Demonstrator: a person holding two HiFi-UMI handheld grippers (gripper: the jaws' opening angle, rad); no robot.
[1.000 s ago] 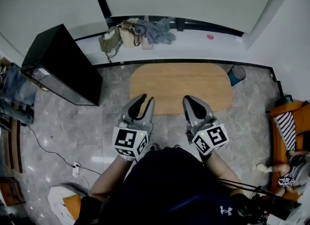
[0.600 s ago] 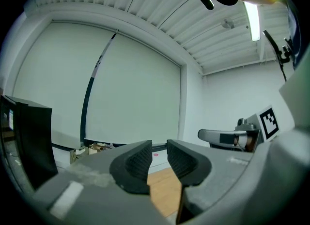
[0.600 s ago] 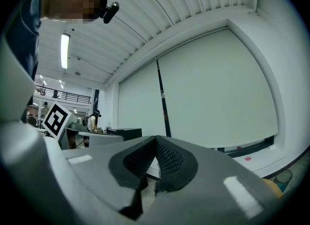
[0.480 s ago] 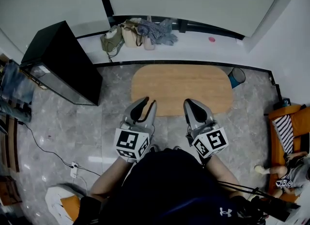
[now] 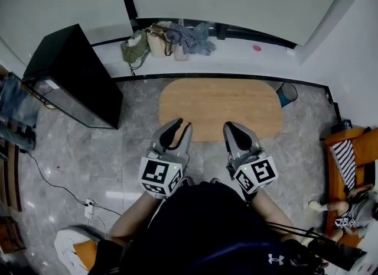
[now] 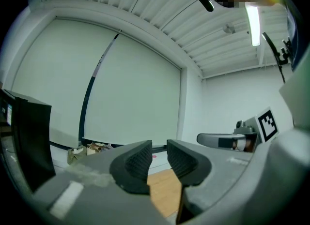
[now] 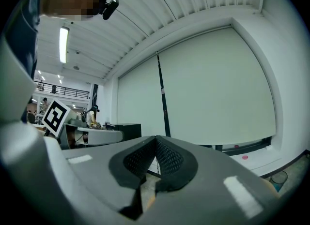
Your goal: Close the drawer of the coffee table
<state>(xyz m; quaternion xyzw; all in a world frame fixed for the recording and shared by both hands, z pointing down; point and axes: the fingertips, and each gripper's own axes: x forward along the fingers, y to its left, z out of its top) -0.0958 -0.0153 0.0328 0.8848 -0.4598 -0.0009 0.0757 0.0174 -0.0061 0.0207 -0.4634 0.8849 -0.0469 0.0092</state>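
2 grippers at the near edge of the coffee table (image 5: 218, 99), left gripper (image 5: 180, 128) narrowly parted on nothing, right gripper (image 5: 230, 127) pressed shut, drawer hidden under the top: risk of a blind shove sliding the table.

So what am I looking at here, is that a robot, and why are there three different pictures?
No robot: a person holds a tool in each hand. The left gripper and right gripper are two-jaw clamps, each carrying a marker cube that is part of it. The top-down picture comes from a camera on the person's head; the other two come from cameras riding on the grippers, looking along their jaws. Below is a wooden coffee table, its top bare; no drawer shows from here. A black cabinet stands to its left, bags lie beyond it, and a blue bin sits by its right end. Nothing is held: the left jaws stand slightly apart, the right jaws are together.
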